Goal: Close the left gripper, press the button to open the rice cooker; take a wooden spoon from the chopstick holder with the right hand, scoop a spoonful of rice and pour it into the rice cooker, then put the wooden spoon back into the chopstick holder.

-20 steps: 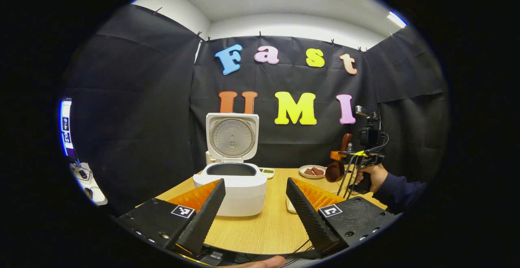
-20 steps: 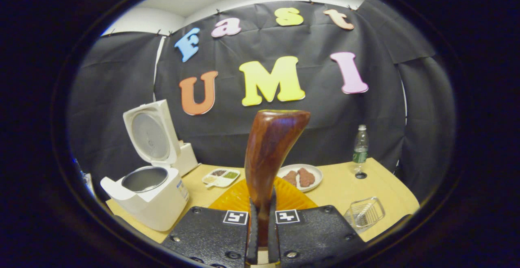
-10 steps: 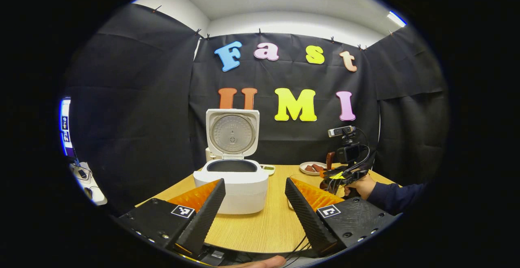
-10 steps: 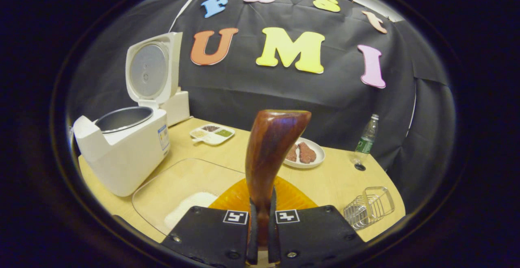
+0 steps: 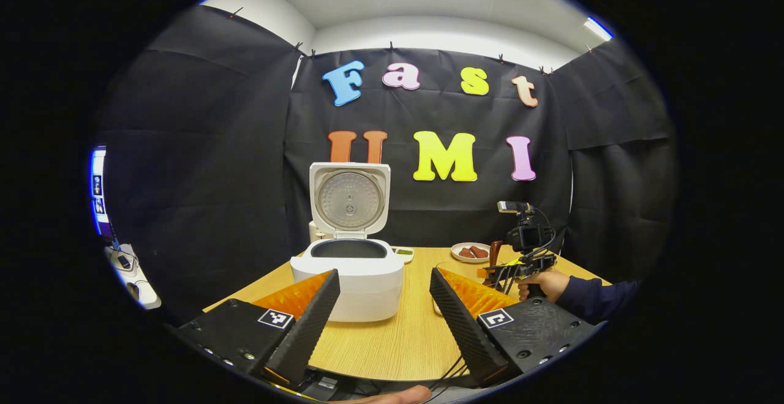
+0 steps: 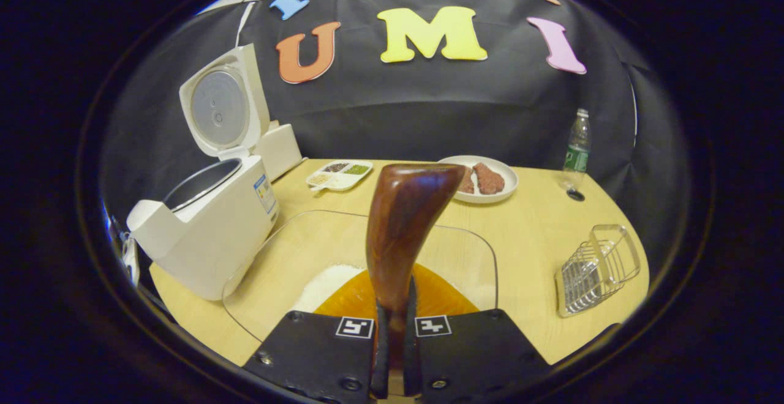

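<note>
1. White box-shaped rice cooker [image 6: 208,232]: stood on the pale wooden table [image 6: 539,232] with its lid upright and the inner pot bare. The button step was judged complete.
2. Right gripper [image 6: 392,355]: fingers nearly together, pressing on both sides of the handle of the dark reddish-brown wooden spoon [image 6: 401,232]. The handle rose upright between them; the bowl end was hidden below, so whether it carried rice could not be told.
3. Clear rounded glass tray [image 6: 288,239]: lay just beside the cooker, directly under the right gripper, holding a low heap of white rice [image 6: 324,281].
4. Wire-mesh chopstick holder [image 6: 597,269]: lay tilted on the table, well apart from the tray, with no spoon in it.
5. Left gripper [image 5: 383,306]: fingers spread wide, holding nothing, facing the cooker.
6. Step in hand, as judged: scooping rice from the tray.
7. Next move, as judged: dip the bowl into the heap, lift it level, carry it to the open pot and tip it there.
8. Also present: white plate [image 6: 508,183] of brown food, small divided dish [image 6: 340,174], plastic bottle [image 6: 577,141].
</note>
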Demonstrator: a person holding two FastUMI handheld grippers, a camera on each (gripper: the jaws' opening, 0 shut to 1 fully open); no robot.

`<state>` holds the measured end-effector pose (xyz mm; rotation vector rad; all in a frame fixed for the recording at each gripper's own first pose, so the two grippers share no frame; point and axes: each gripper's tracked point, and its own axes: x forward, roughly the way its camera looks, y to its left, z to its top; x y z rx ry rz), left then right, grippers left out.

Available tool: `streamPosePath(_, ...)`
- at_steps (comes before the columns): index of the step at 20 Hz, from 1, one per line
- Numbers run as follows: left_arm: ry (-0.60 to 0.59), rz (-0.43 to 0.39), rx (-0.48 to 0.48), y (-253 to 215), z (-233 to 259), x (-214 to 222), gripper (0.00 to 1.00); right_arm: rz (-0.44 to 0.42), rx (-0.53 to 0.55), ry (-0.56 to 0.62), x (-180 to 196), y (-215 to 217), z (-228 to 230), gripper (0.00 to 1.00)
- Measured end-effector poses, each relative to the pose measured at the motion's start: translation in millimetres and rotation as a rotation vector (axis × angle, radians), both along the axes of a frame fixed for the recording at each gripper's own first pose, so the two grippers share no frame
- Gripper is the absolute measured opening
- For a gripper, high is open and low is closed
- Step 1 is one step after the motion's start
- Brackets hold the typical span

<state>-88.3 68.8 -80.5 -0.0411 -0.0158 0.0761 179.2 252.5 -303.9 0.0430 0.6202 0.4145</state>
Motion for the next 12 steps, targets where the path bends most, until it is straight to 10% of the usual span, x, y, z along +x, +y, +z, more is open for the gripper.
streamPosePath(12, 0.026, 0.005, 0.018, 1.5, -2.6, 10.2, 0.94, -0.017, 0.238, 0.109, 1.9, 59.4, -2.6, 0.11)
